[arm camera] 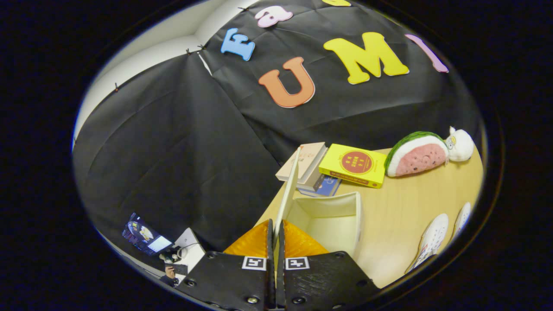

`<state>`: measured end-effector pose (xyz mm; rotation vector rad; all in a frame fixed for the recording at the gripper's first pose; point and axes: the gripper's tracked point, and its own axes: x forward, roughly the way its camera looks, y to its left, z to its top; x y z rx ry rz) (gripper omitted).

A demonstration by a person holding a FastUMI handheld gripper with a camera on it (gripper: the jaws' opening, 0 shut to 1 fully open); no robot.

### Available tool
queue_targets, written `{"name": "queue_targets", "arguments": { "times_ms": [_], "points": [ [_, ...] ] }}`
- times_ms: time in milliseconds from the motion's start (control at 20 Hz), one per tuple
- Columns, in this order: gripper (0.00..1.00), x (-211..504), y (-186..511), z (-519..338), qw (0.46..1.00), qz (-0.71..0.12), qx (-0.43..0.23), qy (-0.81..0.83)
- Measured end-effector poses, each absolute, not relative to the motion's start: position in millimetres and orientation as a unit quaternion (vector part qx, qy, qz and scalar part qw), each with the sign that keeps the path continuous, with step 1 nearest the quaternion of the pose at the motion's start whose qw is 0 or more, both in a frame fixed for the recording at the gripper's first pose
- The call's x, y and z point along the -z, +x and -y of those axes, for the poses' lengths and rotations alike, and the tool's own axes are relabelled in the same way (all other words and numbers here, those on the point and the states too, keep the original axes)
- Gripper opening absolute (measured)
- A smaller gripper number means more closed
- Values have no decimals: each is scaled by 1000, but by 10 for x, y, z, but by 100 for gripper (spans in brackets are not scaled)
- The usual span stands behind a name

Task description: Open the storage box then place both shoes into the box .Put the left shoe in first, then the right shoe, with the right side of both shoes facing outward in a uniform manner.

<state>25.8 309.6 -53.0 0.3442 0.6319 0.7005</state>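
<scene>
box: white rectangular plastic storage box (330, 220) on the light wooden table (397, 242), just ahead of the gripper (275, 233); inside bare, no shoe in yet
lid: thin white flat lid panel (288, 190) swung up on edge, standing near upright at the box's left side
jaws: closed on the lid's lower edge, panel pinched between both
handling, lid: looks light, stiff, smooth plastic; likely slippery in a thin-edge pinch, may flop back if let go early
handling, shoes: pair of white sneakers (432, 242), soft uppers, light; best taken at the heel collar or side wall, judged
shoes position: right of the box, well apart from it, on the table
step: opening almost done; both shoes not yet placed
room: bare table between box and shoes, free path for carrying
edges: table's front-left edge runs just beside the box; box walls upright, lid blocks entry from the left
clutter beyond: stack of books (309, 166), yellow book (356, 166), watermelon-slice plush (417, 153), white plush (460, 144), all behind the box
</scene>
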Motion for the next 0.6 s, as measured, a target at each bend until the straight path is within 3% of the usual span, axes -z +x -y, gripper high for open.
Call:
{"name": "queue_targets", "arguments": {
  "times_ms": [300,350,600],
  "points": [
    [2,284,113,-3898,876,-277,-373,132],
    [8,282,101,-4010,876,-274,-377,122],
    [19,331,-33,-4511,879,-259,-393,74]
  ]
}}
